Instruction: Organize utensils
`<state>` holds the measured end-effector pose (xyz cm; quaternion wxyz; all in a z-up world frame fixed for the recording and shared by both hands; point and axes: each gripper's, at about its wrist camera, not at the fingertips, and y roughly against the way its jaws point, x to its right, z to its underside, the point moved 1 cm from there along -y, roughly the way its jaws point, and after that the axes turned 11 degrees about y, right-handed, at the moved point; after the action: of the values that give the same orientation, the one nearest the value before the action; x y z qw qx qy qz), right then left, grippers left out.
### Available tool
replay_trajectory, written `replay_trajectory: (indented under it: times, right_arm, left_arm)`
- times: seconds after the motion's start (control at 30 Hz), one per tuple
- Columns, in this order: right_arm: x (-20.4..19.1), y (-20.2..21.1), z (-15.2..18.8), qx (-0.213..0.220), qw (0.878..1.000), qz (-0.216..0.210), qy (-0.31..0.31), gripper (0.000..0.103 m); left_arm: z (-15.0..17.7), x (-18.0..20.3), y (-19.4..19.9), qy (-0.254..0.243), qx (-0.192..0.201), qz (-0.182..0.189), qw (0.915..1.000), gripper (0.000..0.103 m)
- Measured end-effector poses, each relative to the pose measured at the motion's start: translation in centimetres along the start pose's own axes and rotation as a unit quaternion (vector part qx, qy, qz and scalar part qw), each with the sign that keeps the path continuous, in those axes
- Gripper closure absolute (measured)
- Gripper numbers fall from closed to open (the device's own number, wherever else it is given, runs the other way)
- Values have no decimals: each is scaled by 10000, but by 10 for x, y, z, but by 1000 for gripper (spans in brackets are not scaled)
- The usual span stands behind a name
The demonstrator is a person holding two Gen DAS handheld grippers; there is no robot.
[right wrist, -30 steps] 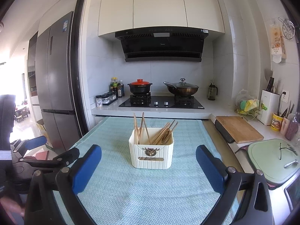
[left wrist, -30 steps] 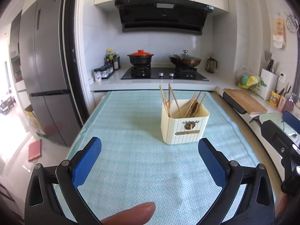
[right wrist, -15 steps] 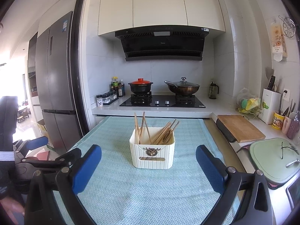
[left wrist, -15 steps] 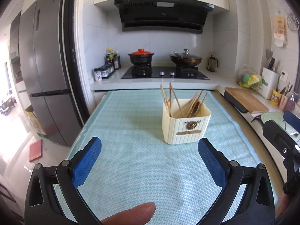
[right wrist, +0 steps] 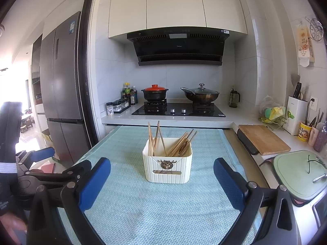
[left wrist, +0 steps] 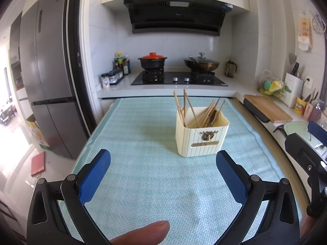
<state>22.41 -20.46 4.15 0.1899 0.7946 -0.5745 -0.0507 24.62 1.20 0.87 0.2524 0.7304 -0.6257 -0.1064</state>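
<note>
A cream ribbed utensil holder [left wrist: 201,138] stands upright on the teal mat [left wrist: 143,163], with several wooden chopsticks [left wrist: 184,108] and a wooden spoon leaning inside. In the right wrist view the holder [right wrist: 167,168] sits centred ahead with the chopsticks [right wrist: 156,138] sticking up. My left gripper [left wrist: 162,175] is open and empty, short of the holder and to its left. My right gripper [right wrist: 162,180] is open and empty, just in front of the holder. The left gripper also shows at the left edge of the right wrist view [right wrist: 40,163].
A stove with a red-lidded pot [left wrist: 152,61] and a wok [left wrist: 201,64] lies beyond the mat. A fridge [left wrist: 49,85] stands left. A wooden cutting board [left wrist: 265,110], a green board [right wrist: 300,173] and a knife block [right wrist: 295,114] line the right counter.
Both grippers have drifted slightly back and up from the holder. Nothing was gripped or released.
</note>
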Motion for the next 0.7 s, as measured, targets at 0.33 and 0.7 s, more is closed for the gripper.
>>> replay_trajectory:
  times: [0.33, 0.7]
  right_arm:
    - [-2, -1, 3, -27, 10000, -20, 14, 1]
    - [-1, 0, 2, -13, 10000, -2, 29, 1]
  left_arm:
    - [0, -1, 0, 7, -6, -8, 10000, 0]
    - [1, -2, -2, 13, -27, 0, 10000, 0]
